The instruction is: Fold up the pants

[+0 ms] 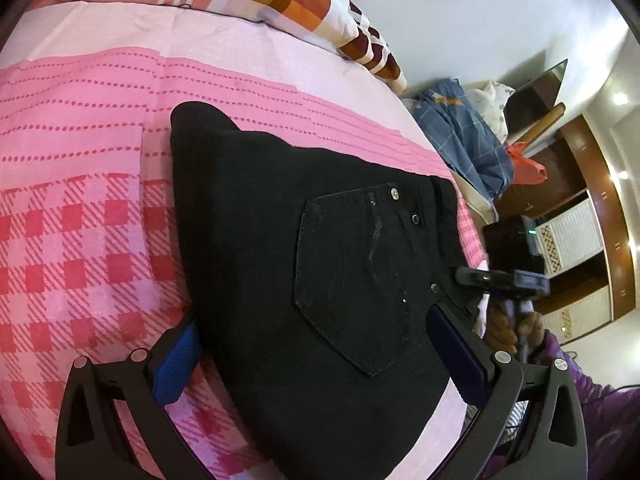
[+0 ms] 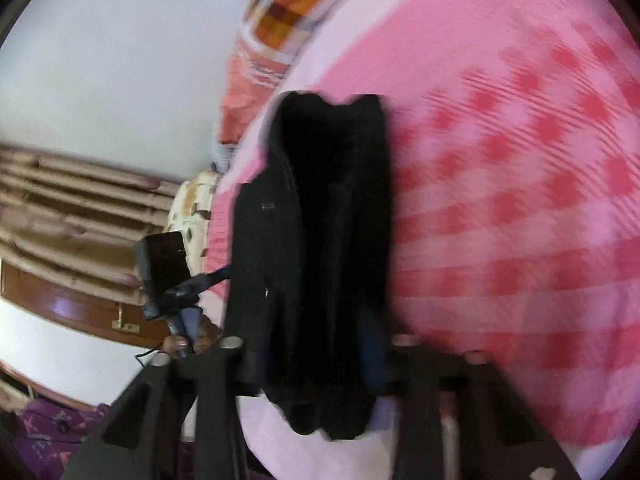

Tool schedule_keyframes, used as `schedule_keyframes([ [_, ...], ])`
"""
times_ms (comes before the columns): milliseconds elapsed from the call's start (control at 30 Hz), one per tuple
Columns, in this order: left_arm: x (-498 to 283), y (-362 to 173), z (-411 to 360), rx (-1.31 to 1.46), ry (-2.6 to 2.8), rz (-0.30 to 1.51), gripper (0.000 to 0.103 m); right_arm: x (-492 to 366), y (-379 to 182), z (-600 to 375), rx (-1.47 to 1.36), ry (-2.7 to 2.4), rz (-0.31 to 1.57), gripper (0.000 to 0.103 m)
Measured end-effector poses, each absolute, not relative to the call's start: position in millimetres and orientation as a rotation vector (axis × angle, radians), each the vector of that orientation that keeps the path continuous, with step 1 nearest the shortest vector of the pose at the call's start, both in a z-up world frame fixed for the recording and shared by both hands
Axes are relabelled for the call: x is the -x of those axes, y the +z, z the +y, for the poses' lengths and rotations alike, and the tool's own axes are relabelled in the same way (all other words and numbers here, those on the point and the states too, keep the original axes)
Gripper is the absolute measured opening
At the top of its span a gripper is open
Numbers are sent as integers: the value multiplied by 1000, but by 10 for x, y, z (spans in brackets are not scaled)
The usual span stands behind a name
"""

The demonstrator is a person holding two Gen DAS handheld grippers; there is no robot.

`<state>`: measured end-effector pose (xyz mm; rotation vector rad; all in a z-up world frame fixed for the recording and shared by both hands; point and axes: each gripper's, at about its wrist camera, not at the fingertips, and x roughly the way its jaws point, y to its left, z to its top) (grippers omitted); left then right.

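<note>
Black pants [image 1: 320, 264] lie folded on the pink checked bedspread [image 1: 80, 220], back pocket up and waistband toward the bed's right edge. My left gripper [image 1: 312, 316] is open: its blue pads [image 1: 176, 364] stand wide apart on either side of the pants' near end. In the left wrist view my right gripper [image 1: 468, 276] reaches the waistband from the bed edge, held by a hand. The blurred right wrist view shows the black pants [image 2: 328, 240] running away between the fingers of my right gripper [image 2: 308, 352], which is shut on the bunched near end.
A checked orange and brown pillow [image 1: 304, 4] lies at the head of the bed. A blue plaid cloth pile [image 1: 460, 136] sits beyond the right bed edge, before a wooden wardrobe [image 1: 580, 208]. A purple sleeve [image 1: 588, 400] is at the lower right.
</note>
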<state>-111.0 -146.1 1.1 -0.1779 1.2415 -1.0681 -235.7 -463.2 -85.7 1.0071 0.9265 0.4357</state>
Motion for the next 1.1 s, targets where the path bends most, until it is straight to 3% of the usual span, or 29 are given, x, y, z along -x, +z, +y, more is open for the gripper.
schedule_keyframes([
  [267, 1291, 54, -1570, -18, -1082, 1177, 103, 2171, -912, -4691, -1083, 479, 1034, 30],
  [533, 1199, 6, -1378, 207, -1054, 1169, 103, 2183, -992, -4721, -1171, 465, 1048, 31],
  [700, 1070, -28, -1310, 340, -1029, 1218, 103, 2151, -950, -4684, -1164, 460, 1049, 38],
  [1000, 1018, -25, -1350, 329, -1048, 1257, 103, 2177, -930, -4662, -1158, 431, 989, 39],
  [1100, 1136, 16, -1419, 252, -1054, 1225, 102, 2172, -790, -4528, -1000, 408, 1003, 26],
])
